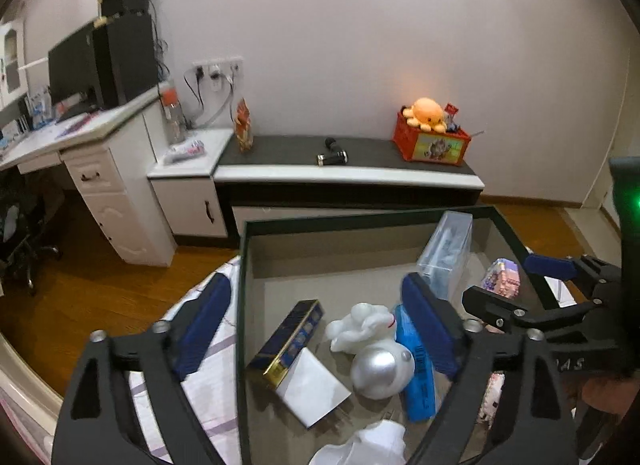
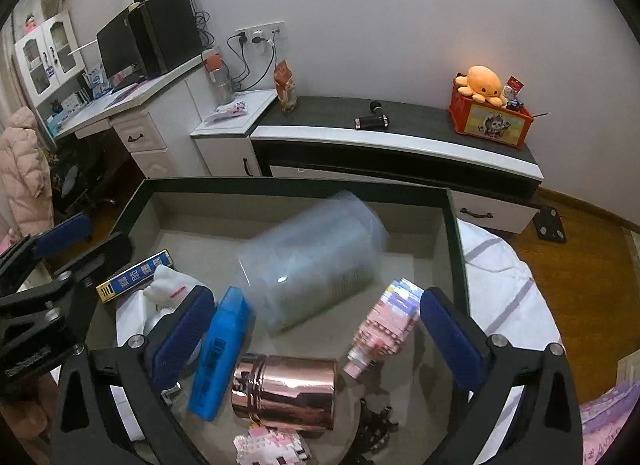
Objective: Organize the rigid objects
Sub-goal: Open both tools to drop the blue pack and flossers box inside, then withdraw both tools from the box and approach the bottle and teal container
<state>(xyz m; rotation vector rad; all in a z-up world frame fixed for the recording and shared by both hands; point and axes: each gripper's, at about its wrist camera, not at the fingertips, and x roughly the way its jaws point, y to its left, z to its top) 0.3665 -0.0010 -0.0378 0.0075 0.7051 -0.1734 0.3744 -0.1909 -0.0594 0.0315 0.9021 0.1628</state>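
- Left gripper (image 1: pixel 316 329): jaws wide, nothing between the pads.
- Right gripper (image 2: pixel 316 329): jaws wide, empty.
- Box (image 2: pixel 456 233) on bed; clear case (image 2: pixel 316 261) inside, smeared by blur.
- Pink blocks (image 2: pixel 272 445) cut off at the frame edge.

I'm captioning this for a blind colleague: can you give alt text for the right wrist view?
The open right gripper hangs over a grey box holding a blurred clear plastic container, a copper can and a blue case. A low bench stands behind.
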